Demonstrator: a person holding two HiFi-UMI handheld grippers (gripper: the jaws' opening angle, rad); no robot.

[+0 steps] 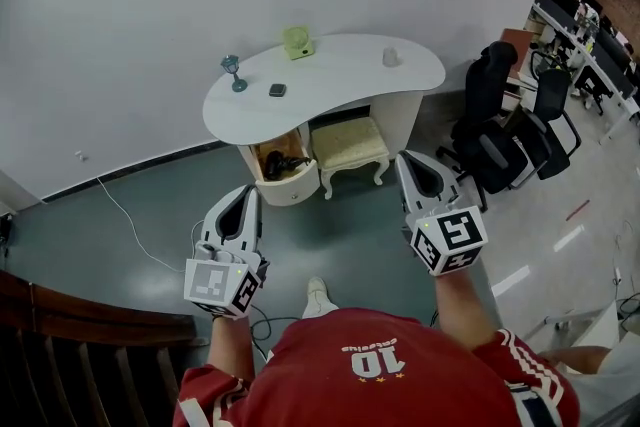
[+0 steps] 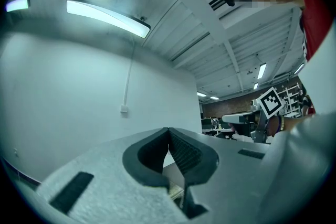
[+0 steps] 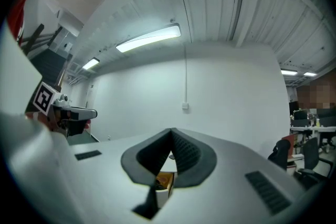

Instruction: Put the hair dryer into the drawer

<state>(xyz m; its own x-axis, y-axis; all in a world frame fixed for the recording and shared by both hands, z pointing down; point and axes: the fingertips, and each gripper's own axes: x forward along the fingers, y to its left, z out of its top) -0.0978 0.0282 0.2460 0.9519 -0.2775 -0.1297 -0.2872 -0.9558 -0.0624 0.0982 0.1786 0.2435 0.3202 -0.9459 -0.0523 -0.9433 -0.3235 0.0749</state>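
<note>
Jaws of the left gripper (image 1: 248,192) and of the right gripper (image 1: 406,158) are pressed together, and both gripper views show nothing between them. Both tools are held about level and are well apart from the furniture.

The white kidney-shaped dressing table (image 1: 330,80) stands at 12 o'clock from the person, with a cream cushioned stool (image 1: 348,143) under it. The open drawer (image 1: 292,191), white outside and wooden inside, sits at 11 o'clock. A dark thing lying inside it looks like the hair dryer (image 1: 283,162), but it is too small to be sure. Black office chairs (image 1: 500,130) are at 2 o'clock.

In my judgement the placing is done and only closing the drawer may be left. To do that well, first check that no part of the dryer rises over the rim. Then push the middle of the curved front with closed tips, straight and slowly, so that the drawer does not twist.
</note>
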